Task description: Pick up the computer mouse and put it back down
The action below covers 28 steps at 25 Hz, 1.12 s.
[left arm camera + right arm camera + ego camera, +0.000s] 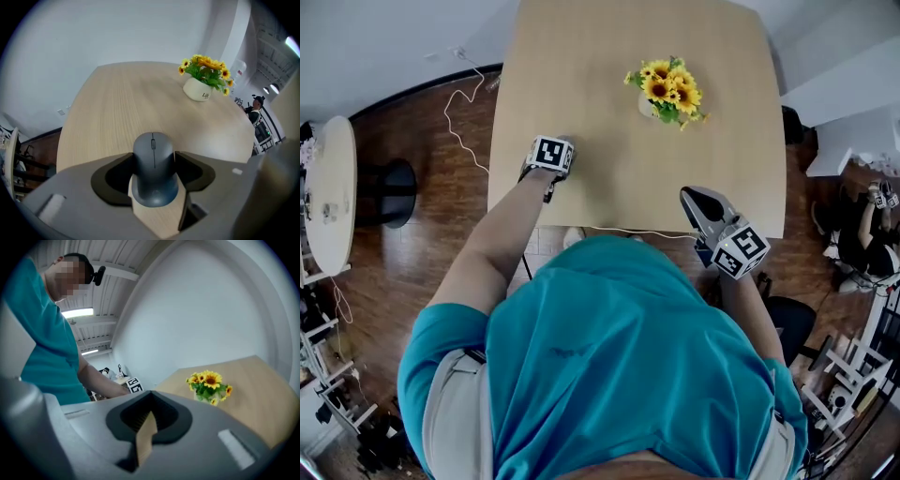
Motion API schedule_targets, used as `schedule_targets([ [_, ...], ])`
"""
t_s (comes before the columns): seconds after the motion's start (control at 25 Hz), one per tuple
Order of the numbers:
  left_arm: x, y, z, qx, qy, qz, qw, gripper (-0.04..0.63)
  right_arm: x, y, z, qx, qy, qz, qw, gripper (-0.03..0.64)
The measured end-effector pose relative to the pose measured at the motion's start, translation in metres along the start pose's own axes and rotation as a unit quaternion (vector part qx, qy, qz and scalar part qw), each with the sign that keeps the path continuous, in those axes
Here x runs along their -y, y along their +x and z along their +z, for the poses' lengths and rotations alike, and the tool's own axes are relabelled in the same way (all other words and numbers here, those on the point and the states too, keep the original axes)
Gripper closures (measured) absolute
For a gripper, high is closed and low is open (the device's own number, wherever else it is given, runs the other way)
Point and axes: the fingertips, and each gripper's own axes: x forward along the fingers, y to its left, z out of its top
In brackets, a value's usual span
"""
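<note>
A dark grey computer mouse [154, 187] sits between the jaws of my left gripper [153, 159], its scroll wheel pointing away. The black pads [123, 171] press on both its sides, so the gripper is shut on it. It points steeply down over the near left part of the light wooden table [609, 187]. Whether the mouse rests on the wood I cannot tell. In the head view the marker cube of the left gripper [551, 155] hides the mouse. My right gripper [689, 199] hovers at the table's near right edge, shut and holding nothing, its tips [147, 425] nearly together.
A white pot of yellow sunflowers [667, 91] stands at the far right of the table. A white cable [619, 231] runs along the near edge. A round white side table [328, 192] is at the left, and another person [872, 225] is at the far right.
</note>
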Motion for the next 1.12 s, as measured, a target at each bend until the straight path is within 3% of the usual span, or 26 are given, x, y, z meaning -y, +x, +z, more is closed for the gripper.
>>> schedule_targets([
  [0.52, -0.006, 0.026, -0.017, -0.041, 0.010, 0.027, 0.9988, 0.295, 0.006, -0.007, -0.007, -0.007, 0.007, -0.006, 1.000, 0.615],
  [0.64, -0.006, 0.029, -0.019, -0.038, 0.006, 0.018, 0.9991, 0.291, 0.005, -0.005, -0.007, -0.010, 0.006, -0.002, 1.000, 0.615],
  [0.72, -0.003, 0.028, -0.015, -0.028, -0.004, 0.002, 0.9996, 0.240, 0.005, -0.004, -0.006, -0.009, 0.005, -0.001, 1.000, 0.615],
  [0.8, 0.003, 0.021, -0.009, -0.008, -0.013, -0.016, 0.9998, 0.199, 0.006, -0.002, -0.005, -0.007, 0.005, -0.001, 1.000, 0.615],
  [0.96, 0.006, -0.012, 0.009, 0.071, -0.020, -0.038, 0.9966, 0.200, 0.009, 0.004, 0.001, -0.002, 0.000, 0.004, 1.000, 0.615],
  [1.12, 0.019, -0.068, 0.022, 0.172, -0.026, -0.096, 0.9801, 0.277, 0.010, 0.013, 0.010, 0.005, -0.010, 0.013, 1.000, 0.615],
])
